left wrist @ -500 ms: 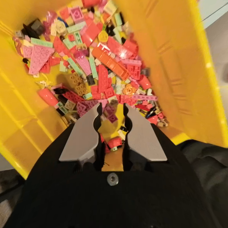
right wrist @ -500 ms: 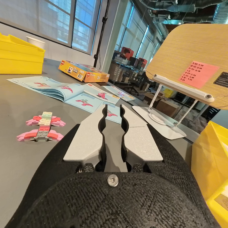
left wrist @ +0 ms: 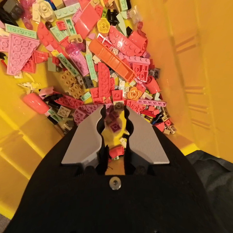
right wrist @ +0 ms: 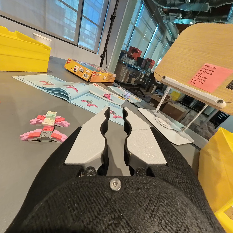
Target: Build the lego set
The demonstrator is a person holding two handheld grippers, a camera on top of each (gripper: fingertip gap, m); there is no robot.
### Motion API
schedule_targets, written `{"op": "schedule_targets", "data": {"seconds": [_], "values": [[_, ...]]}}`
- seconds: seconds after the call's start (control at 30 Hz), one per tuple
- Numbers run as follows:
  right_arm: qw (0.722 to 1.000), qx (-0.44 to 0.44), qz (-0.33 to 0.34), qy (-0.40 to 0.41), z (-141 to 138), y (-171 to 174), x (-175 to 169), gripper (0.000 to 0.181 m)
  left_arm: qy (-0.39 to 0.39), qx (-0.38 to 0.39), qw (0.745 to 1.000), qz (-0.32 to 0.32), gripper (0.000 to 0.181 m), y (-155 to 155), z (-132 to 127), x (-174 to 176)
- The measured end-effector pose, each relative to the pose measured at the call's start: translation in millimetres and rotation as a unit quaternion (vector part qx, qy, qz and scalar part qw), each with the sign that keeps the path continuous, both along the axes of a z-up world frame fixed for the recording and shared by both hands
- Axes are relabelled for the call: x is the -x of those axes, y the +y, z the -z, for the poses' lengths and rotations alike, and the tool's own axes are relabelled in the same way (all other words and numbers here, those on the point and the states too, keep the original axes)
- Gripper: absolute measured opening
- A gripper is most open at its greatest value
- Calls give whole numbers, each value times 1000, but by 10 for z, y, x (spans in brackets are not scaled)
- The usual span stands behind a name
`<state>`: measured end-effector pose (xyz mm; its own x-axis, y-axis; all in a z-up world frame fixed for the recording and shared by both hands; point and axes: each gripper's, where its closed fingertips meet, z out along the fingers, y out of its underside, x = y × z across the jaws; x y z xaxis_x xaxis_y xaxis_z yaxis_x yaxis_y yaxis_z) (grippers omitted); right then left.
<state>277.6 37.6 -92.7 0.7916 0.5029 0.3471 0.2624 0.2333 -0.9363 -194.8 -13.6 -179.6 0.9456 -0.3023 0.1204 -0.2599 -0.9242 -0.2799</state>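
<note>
Left wrist view: left gripper [left wrist: 114, 109] points down into a yellow bin [left wrist: 189, 63], fingers parted with a clear gap, nothing between them. Loose lego pieces [left wrist: 100, 56] cover the bin floor across the upper half of the frame, mostly coral, pink and mint. Just past the fingertips, at frame centre, sits a small grey square piece [left wrist: 118, 105] with a coral square plate [left wrist: 117, 96] touching its far edge; whether either fingertip touches the grey piece I cannot tell. Under the gap between the fingers lie purple plates [left wrist: 114, 124] on bare yellow floor. A coral curved piece [left wrist: 116, 151] shows low in the gap, near the finger roots. A long orange piece [left wrist: 111, 59] lies diagonally above centre; an orange flower piece [left wrist: 134, 93] is up and right of the fingertips; a large pink wedge plate [left wrist: 18, 53] is at the upper left.

Right wrist view: right gripper [right wrist: 115, 109] is held low over a grey table [right wrist: 25, 157], fingers apart, empty. A partly built lego model [right wrist: 46, 127], two winged sections in pink, coral, cream and grey, stands on the table in the left of the frame, beside the left finger and apart from it. Past the fingertips lies an open instruction booklet [right wrist: 75, 93], with more booklets [right wrist: 126, 95] to its right. The set box [right wrist: 88, 73] lies farther back. A second yellow bin [right wrist: 22, 54] is at the upper left, a white cup [right wrist: 41, 38] behind it. A wooden book stand [right wrist: 195, 56] with a pink note [right wrist: 209, 76] fills the upper right. A yellow bin edge [right wrist: 216, 163] is at the lower right.
</note>
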Motion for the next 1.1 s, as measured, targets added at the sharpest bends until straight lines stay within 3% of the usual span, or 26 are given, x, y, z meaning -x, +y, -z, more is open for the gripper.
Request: {"op": "schedule_targets", "data": {"seconds": [0.13,0.47,0.63,0.7,0.77,0.83,0.97,1.1], "values": [[1000,0,-2,-2,4,-6,9,18,-2,-44,999,7,27,93,-71,-43],[1000,5,-4,-6,20,-9,25,17,22,-16,999,43,15,27,-13,-45],[1000,10,-1,-6,16,8,51,16,39,-138,989,46,15,220,-272,-79],[1000,5,-4,-1,-53,12,117,16,72,-245,965,62,15,338,-594,-181],[999,7,-32,19,-172,-28,300,15,111,-370,916,105,15,392,-1040,-447],[995,30,-85,52,-289,-100,604,11,126,-458,863,171,15,326,-1376,-927],[963,97,-238,80,-455,-404,1344,14,81,-508,797,318,15,-15,-1461,-2159],[921,143,-336,134,-581,-670,1594,16,157,-587,694,387,16,-120,-1394,-2787]]}}
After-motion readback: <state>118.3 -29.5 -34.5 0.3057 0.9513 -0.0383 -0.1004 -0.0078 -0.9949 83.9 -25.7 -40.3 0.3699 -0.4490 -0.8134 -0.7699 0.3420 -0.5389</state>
